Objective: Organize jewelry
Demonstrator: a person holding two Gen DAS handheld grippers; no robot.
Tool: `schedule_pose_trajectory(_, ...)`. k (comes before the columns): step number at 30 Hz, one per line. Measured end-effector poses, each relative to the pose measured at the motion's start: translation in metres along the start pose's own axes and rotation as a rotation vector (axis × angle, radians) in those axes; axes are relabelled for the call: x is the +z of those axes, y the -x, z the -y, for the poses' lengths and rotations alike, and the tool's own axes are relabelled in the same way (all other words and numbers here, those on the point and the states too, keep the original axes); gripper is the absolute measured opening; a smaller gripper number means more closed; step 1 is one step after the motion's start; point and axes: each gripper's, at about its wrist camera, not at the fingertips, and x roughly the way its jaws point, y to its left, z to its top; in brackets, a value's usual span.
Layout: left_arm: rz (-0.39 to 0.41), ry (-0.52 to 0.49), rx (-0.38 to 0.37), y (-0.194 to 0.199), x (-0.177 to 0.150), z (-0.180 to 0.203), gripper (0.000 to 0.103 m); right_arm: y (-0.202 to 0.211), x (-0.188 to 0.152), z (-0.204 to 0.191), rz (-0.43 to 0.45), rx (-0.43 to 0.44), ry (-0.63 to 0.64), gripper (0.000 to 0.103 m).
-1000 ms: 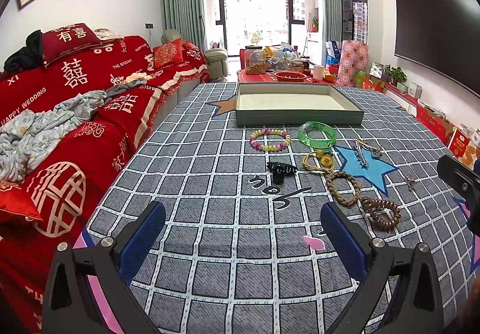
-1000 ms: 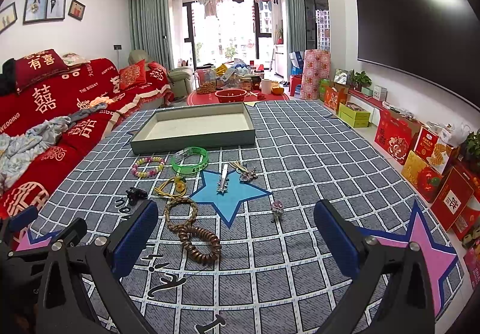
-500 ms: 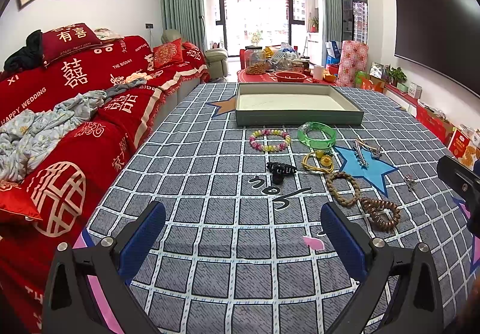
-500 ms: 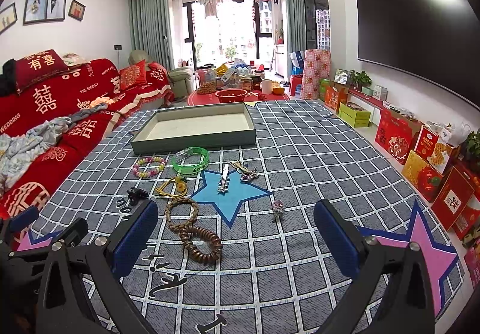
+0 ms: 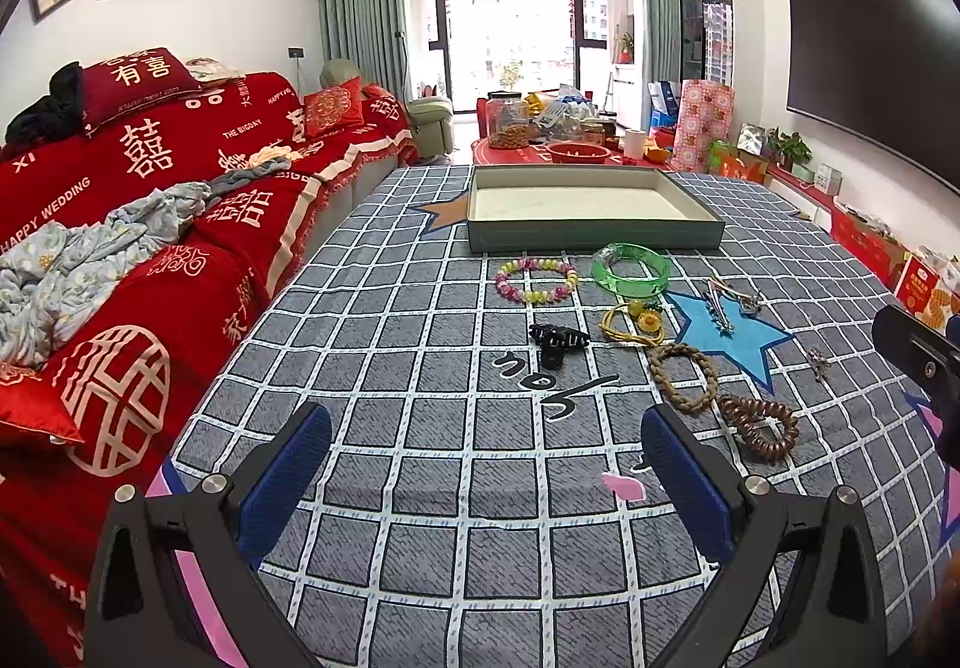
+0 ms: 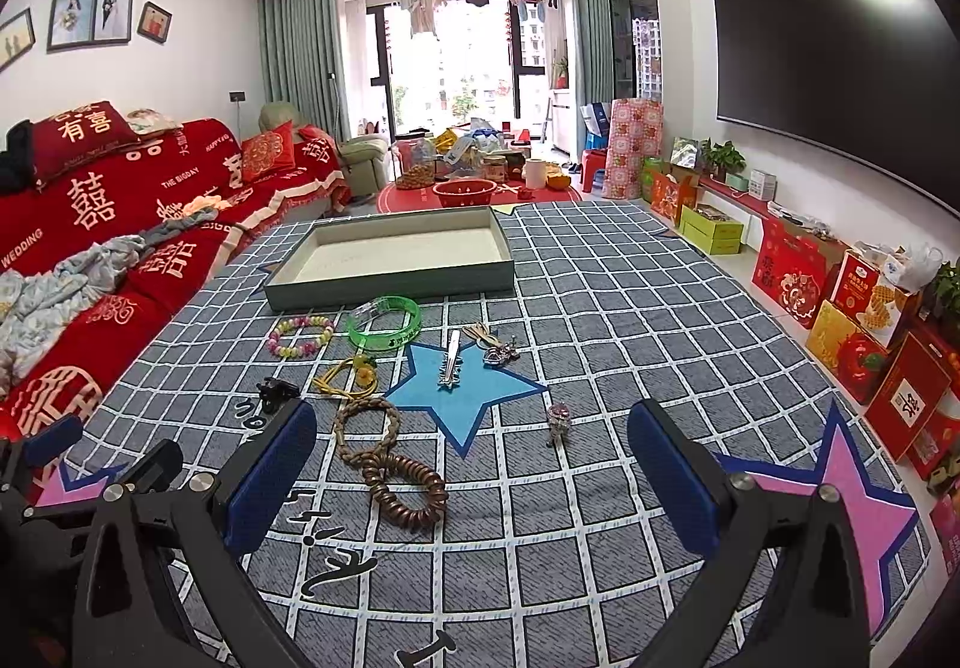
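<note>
1. Your left gripper (image 5: 486, 479) hung above the grey checked cloth (image 5: 420, 368) at the bottom of the left wrist frame. Its two blue pads were spread wide, and nothing was between them.
2. Your right gripper (image 6: 471, 479) was also spread wide and empty, low in the right wrist frame. The brown coil hair tie (image 6: 408, 491) lay on the cloth in the gap between its pads, but the pads did not touch it.
3. The grey-green tray (image 5: 591, 245) stood at the centre of the left wrist frame, a little above the middle. Only its pale lining showed inside.
4. All the jewelry lay on the cloth below the tray in the frame. The pastel bead bracelet (image 5: 536, 281) and the green bangle (image 5: 630, 269) were just under the front wall of the tray, side by side.
5. Lower in the frame were the black claw clip (image 5: 555, 341) and the yellow cord with a flower charm (image 5: 636, 323), near each other but apart.
6. The braided tan bracelet (image 5: 684, 377) touched the coil hair tie at its lower right end.
7. The silver hair clip (image 6: 450, 362) lay on the blue star (image 6: 465, 398), at the middle of the right wrist frame. A small heap of metal pieces (image 6: 495, 344) was just to the right of it.
8. A small ring with a pink stone (image 6: 557, 419) lay alone, right of the star's lower point.
</note>
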Motion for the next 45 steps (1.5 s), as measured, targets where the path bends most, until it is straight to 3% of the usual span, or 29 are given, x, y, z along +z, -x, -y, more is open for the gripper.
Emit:
schedule_pose_trajectory(33, -0.039, -0.01, -0.007, -0.006, -0.004, 0.006, 0.103, -0.004, -0.006, -0.001, -0.029, 0.006, -0.034, 0.103)
schedule_pose_trajectory(45, -0.134, -0.026, -0.031, -0.03, 0.003, 0.003, 0.103, -0.03, -0.006, 0.014, -0.124, -0.008, -0.08, 0.103)
